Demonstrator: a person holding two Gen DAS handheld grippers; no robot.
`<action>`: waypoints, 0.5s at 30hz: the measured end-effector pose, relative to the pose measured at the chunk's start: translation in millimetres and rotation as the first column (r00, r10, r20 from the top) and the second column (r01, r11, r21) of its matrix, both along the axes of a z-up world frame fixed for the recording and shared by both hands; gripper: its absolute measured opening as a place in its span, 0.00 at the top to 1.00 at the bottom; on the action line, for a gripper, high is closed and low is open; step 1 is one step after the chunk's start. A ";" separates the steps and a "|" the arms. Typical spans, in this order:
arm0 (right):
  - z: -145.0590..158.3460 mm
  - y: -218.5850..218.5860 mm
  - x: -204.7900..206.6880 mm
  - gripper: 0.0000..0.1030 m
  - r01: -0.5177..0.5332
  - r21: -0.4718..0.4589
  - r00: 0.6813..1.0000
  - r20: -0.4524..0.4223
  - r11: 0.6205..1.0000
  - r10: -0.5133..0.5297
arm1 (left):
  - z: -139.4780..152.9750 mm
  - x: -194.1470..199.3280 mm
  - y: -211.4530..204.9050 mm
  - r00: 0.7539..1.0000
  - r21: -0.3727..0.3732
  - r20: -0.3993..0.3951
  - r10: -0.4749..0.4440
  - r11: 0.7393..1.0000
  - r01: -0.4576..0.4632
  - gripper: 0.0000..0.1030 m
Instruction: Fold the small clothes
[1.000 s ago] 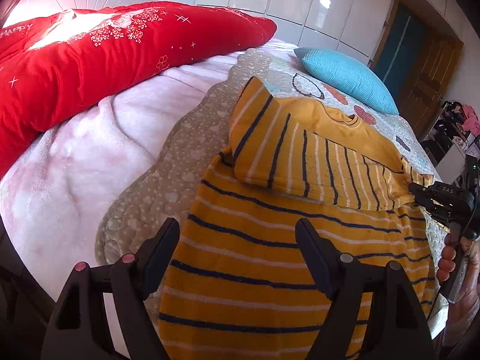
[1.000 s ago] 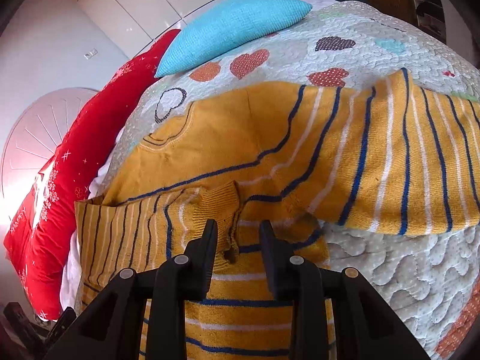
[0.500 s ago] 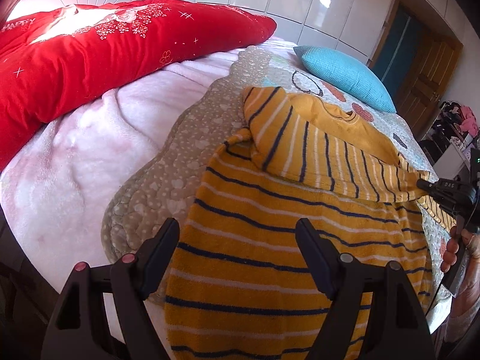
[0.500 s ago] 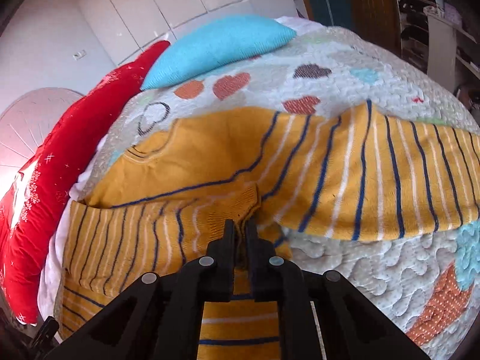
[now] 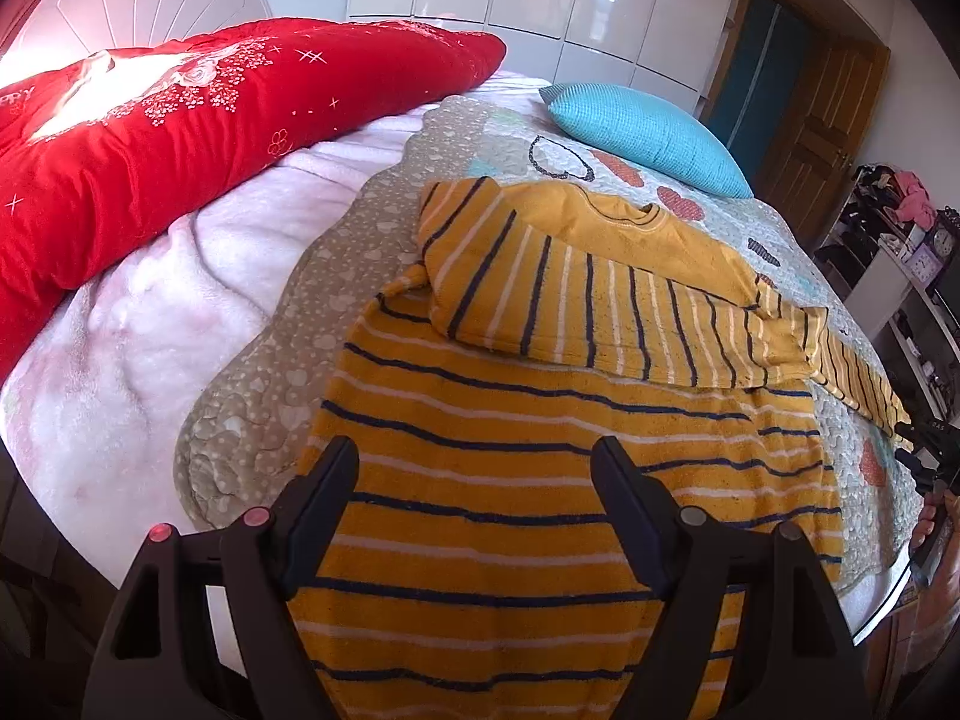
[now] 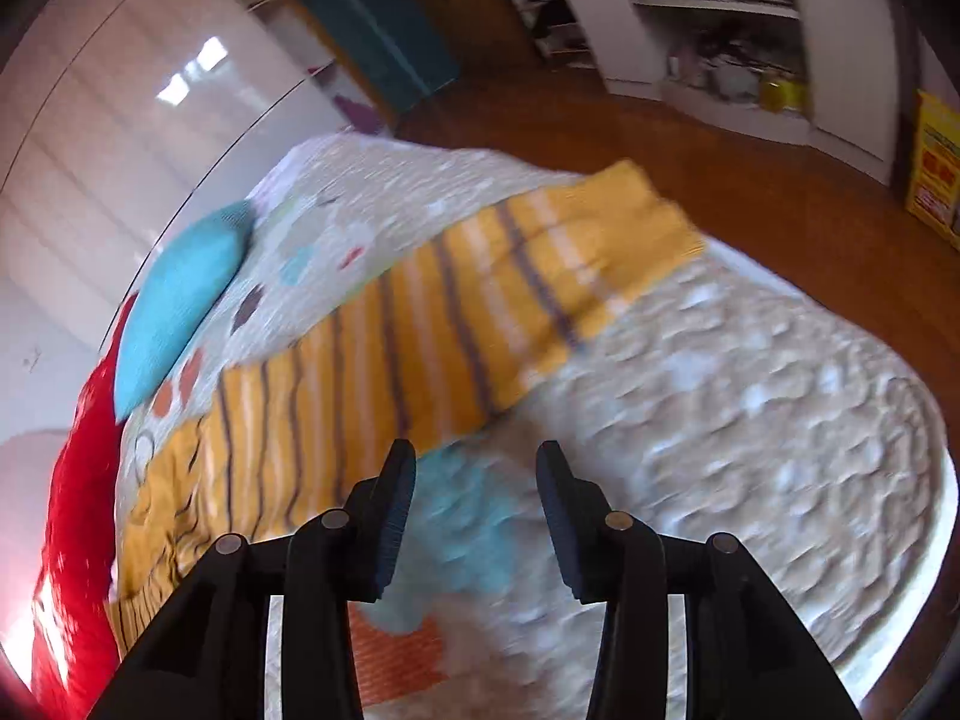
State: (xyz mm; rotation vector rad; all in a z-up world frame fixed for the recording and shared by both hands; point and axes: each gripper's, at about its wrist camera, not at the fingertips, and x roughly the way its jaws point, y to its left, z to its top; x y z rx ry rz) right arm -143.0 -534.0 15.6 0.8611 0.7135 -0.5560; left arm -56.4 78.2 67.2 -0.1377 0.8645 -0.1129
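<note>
A yellow sweater with navy and white stripes [image 5: 528, 456] lies flat on the quilted bed cover [image 5: 336, 276]. Its left sleeve [image 5: 576, 312] is folded across the chest. Its right sleeve [image 6: 456, 324] stretches out straight toward the bed's edge. My left gripper [image 5: 474, 480] is open and empty above the sweater's lower body. My right gripper [image 6: 474, 480] is open and empty over bare quilt, just short of the right sleeve; it also shows at the right edge of the left wrist view [image 5: 924, 450]. The right wrist view is motion-blurred.
A red duvet [image 5: 180, 120] lies along the far left and a turquoise pillow [image 5: 648, 132] at the head. A pink blanket [image 5: 150, 312] lies beside the quilt. Beyond the bed's edge are the wooden floor [image 6: 750, 180] and shelves [image 6: 750, 60].
My right gripper has let go of the folded sleeve's cuff, opened and swung right toward the outstretched sleeve. My left gripper stayed open and drew back a little.
</note>
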 end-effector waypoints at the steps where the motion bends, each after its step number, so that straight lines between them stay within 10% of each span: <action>1: -3.3 -16.3 -7.8 0.54 0.043 0.020 0.999 0.008 0.999 -0.044 | 0.4 -0.1 -3.3 1.000 0.005 0.000 -0.005 1.000 0.005 0.24; 7: -21.7 -78.3 -2.7 0.54 0.124 0.169 0.982 0.118 0.978 -0.145 | 8.8 -1.2 -16.8 1.000 0.032 0.014 -0.018 0.999 0.017 0.24; 8: -21.8 -81.8 0.6 0.68 0.133 0.178 0.980 0.125 0.975 -0.156 | 10.5 -1.8 -17.4 1.000 0.031 0.015 -0.017 0.999 0.016 0.24; 10: -17.8 -85.7 12.1 0.94 0.115 0.174 0.986 0.099 0.978 -0.134 | 14.1 -3.0 -17.8 1.000 0.029 0.020 -0.021 0.999 0.020 0.24; 15: 51.8 -44.5 27.8 0.94 0.015 0.016 0.990 0.139 1.000 -0.017 | 25.6 -0.2 -2.3 1.000 0.001 0.025 0.012 1.000 -0.012 0.24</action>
